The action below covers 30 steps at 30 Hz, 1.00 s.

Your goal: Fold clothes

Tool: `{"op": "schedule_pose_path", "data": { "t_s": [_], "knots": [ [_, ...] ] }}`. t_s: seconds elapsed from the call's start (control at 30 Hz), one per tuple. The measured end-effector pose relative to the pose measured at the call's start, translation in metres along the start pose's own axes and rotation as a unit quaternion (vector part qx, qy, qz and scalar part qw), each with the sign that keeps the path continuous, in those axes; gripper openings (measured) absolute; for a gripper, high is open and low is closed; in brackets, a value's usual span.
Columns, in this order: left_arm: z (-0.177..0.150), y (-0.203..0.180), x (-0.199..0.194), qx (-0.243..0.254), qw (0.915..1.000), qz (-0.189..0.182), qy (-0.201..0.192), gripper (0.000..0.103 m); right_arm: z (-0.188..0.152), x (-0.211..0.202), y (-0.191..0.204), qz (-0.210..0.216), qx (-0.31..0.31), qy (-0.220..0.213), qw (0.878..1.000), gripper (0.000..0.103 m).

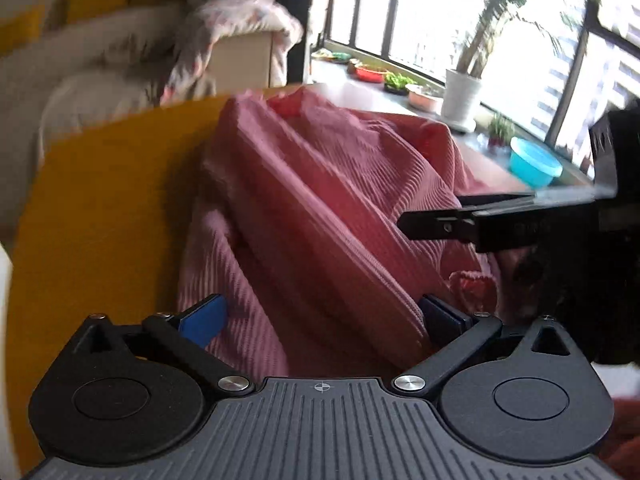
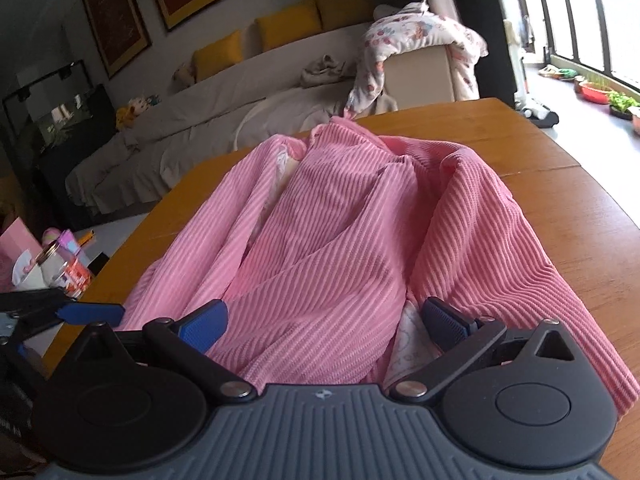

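Between the blue pads point(image 1: 204, 320) of the left gripper point(image 1: 320, 316), spread as wide as they go, lies a ridge of the pink garment point(image 1: 320, 208), with neither pad pressing on it. The right gripper point(image 2: 324, 320) also stands wide open over the cloth, its pads apart and a printed lining point(image 2: 410, 344) showing by the right-hand one; it holds nothing. In the left view the right gripper reaches in from the right edge above the fabric. The garment is a ribbed pink piece, crumpled in loose folds on the wooden table point(image 2: 540, 148). Beyond the table are a sofa point(image 2: 200, 120) with yellow cushions point(image 2: 288, 24), and plants point(image 1: 464, 92) along a windowsill.
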<state>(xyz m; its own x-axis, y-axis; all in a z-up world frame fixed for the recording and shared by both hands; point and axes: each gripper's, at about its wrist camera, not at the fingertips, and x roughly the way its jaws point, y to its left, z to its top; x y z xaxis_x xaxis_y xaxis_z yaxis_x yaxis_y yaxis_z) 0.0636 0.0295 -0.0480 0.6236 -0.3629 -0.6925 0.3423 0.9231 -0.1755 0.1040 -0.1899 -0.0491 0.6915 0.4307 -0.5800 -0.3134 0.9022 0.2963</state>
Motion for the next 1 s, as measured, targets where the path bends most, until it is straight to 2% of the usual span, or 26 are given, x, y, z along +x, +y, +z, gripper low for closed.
{"op": "schedule_pose_path", "data": {
  "t_s": [0.1,0.17,0.23,0.27,0.3,0.37,0.47,0.53,0.63,0.7,0.73,0.8,0.87,0.93,1.0],
  "knots": [
    [-0.004,0.011,0.0,-0.037,0.9991,-0.019,-0.01,0.103,0.002,-0.007,0.003,-0.005,-0.019,0.005,1.0,0.103],
    [-0.005,0.015,0.0,-0.048,0.9984,-0.027,-0.014,0.103,0.0,-0.024,0.015,-0.01,-0.074,-0.015,0.997,0.1],
    [-0.007,0.019,0.0,-0.059,0.9974,-0.038,-0.02,0.103,-0.004,-0.045,0.034,-0.018,-0.161,-0.04,0.986,0.087],
    [-0.008,0.023,-0.001,-0.067,0.9964,-0.044,-0.026,0.103,-0.007,-0.056,0.044,-0.015,-0.199,-0.046,0.979,0.074],
    [-0.007,0.026,0.0,-0.075,0.9955,-0.05,-0.03,0.103,-0.009,-0.065,0.049,-0.001,-0.214,-0.042,0.976,0.06],
    [-0.005,0.031,0.0,-0.088,0.994,-0.058,-0.03,0.103,-0.012,-0.076,0.056,0.033,-0.217,-0.017,0.975,0.047],
    [-0.005,0.037,-0.005,-0.12,0.9885,-0.088,-0.027,0.103,-0.026,-0.072,0.063,0.048,-0.227,0.024,0.972,0.045],
    [-0.005,0.038,-0.011,-0.133,0.9829,-0.125,-0.023,0.103,-0.037,-0.059,0.066,0.018,-0.246,0.038,0.968,0.046],
    [-0.002,0.029,-0.017,-0.11,0.9835,-0.143,-0.022,0.103,-0.042,-0.044,0.064,-0.005,-0.256,0.04,0.966,0.045],
    [0.001,0.022,-0.017,-0.098,0.9848,-0.142,-0.02,0.103,-0.034,-0.043,0.064,-0.012,-0.257,0.023,0.966,0.019],
    [0.003,0.02,-0.015,-0.097,0.9845,-0.145,-0.02,0.103,-0.03,-0.042,0.063,-0.016,-0.257,0.014,0.966,0.015],
    [0.008,0.018,-0.012,-0.094,0.9842,-0.149,-0.02,0.103,-0.008,-0.048,0.059,-0.031,-0.261,-0.018,0.965,0.013],
    [0.015,0.016,-0.01,-0.086,0.985,-0.148,-0.021,0.103,0.029,-0.062,0.049,-0.063,-0.266,-0.071,0.959,0.012],
    [0.022,0.015,-0.007,-0.08,0.9858,-0.146,-0.023,0.103,0.079,-0.085,0.034,-0.111,-0.254,-0.15,0.949,0.012],
    [0.029,0.016,-0.004,-0.074,0.9867,-0.142,-0.028,0.103,0.133,-0.111,0.011,-0.153,-0.209,-0.231,0.938,0.012]
  ]
}}
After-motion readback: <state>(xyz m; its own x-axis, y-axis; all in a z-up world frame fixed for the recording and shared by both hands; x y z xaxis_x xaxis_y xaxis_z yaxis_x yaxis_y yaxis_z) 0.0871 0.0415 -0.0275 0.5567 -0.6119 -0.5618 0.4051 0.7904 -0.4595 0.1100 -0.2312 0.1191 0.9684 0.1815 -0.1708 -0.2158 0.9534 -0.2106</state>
